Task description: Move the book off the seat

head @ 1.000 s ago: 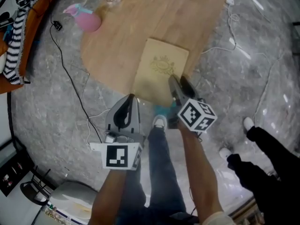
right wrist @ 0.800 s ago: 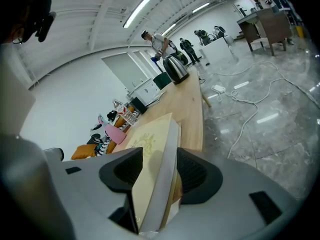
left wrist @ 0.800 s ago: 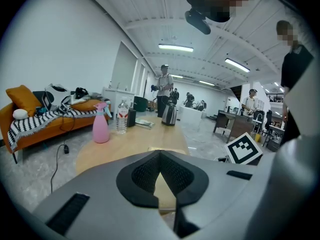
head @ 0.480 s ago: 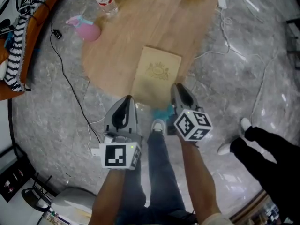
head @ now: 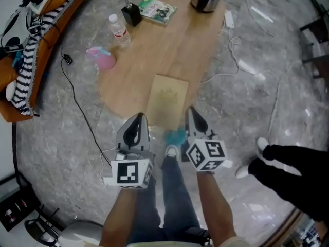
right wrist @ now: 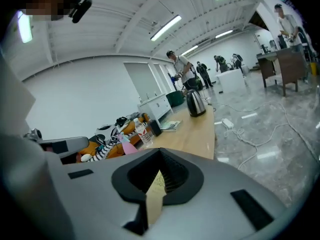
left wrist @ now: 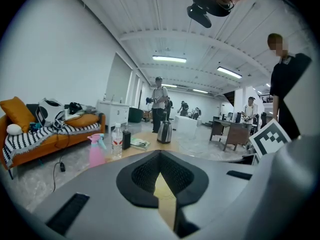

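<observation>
A big open-plan office or workspace: white walls, long strip lights (left wrist: 169, 59) on a ribbed ceiling, a polished grey stone floor (right wrist: 280, 129) strewn with cables (right wrist: 248, 135), desks (left wrist: 231, 130) where people (left wrist: 159, 106) stand, plus an orange sofa (left wrist: 55, 136) and a low wooden bench (head: 169, 50).

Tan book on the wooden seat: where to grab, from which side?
Grip the tan book by its near short edge, coming in low from the person's side. It lies flat on the wooden seat, so only an edge offers pinch room, and that edge seems to reach the seat's rounded end.
</observation>
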`<control>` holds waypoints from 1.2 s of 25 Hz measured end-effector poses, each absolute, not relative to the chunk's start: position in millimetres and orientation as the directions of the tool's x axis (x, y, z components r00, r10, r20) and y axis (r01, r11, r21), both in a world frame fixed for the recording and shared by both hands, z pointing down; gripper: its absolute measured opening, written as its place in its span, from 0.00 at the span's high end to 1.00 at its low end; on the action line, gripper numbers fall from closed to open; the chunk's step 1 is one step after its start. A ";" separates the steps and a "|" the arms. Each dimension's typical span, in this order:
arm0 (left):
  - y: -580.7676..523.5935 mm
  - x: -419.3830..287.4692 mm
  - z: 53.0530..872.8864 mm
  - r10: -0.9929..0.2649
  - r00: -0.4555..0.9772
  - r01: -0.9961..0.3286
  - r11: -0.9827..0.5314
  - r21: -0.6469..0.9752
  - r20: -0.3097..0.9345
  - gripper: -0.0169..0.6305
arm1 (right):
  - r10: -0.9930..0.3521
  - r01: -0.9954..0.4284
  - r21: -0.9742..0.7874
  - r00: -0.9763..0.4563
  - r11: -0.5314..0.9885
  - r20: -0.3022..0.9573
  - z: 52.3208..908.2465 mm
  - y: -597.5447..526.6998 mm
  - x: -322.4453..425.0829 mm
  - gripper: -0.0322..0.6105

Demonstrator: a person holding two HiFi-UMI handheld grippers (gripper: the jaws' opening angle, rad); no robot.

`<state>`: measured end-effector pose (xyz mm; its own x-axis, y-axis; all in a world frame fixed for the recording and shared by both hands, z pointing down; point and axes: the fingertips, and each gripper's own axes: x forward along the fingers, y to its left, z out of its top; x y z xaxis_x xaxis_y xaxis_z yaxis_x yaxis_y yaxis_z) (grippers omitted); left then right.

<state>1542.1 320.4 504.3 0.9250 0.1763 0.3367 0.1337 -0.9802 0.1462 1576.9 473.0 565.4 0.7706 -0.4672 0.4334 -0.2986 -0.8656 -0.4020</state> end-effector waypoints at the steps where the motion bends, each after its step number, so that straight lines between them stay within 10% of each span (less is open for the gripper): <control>1: 319.4 1541.8 495.0 0.178 0.926 0.136 -0.980 0.145 0.332 0.96 | -0.462 -0.312 -0.377 0.779 -0.872 0.425 551.0 472.0 1575.6 0.94; 30: 339.6 1489.4 207.1 0.364 0.930 0.362 -0.931 0.047 0.056 0.96 | -0.344 -0.344 -0.009 0.937 -0.939 0.063 187.9 472.5 1484.8 0.94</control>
